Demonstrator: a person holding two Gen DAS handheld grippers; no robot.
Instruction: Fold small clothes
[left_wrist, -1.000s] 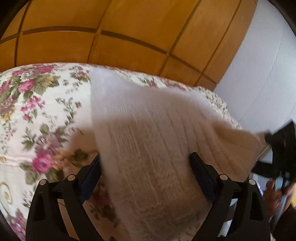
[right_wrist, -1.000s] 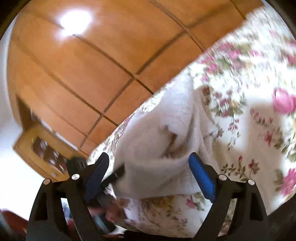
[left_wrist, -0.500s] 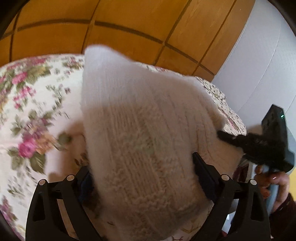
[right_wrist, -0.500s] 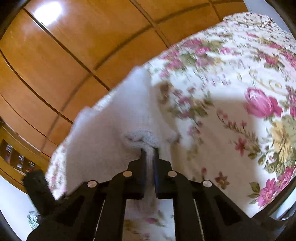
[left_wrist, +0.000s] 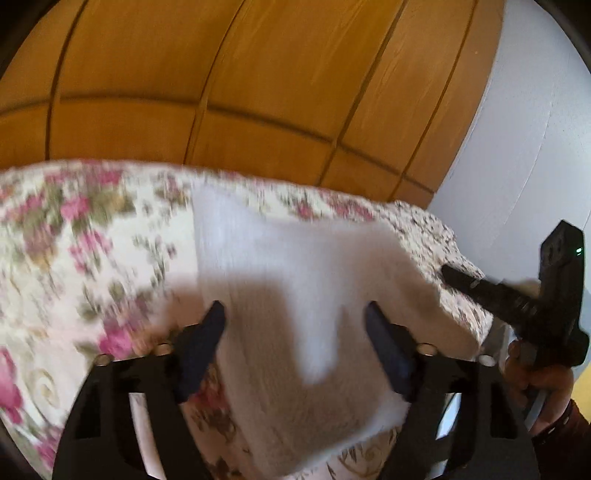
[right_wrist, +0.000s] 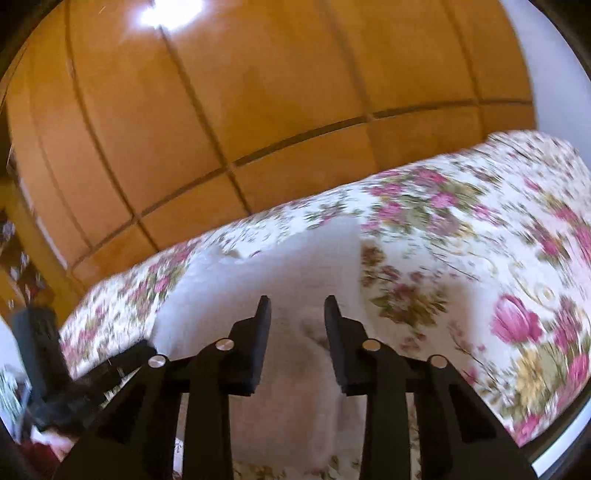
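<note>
Blurred white knit (left_wrist: 295, 288); near edge cut off.

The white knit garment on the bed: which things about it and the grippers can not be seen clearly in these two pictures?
- What kind of garment the white knit garment is: both views are blurred, and the picture edge cuts its near end.
- How many layers are folded: the top layer hides them.
- Whether the left gripper touches the cloth: its open fingers straddle it, contact is unclear.
- The flowered bedspread pattern: smeared by motion.
- The right gripper is open, contact also unclear.
</note>
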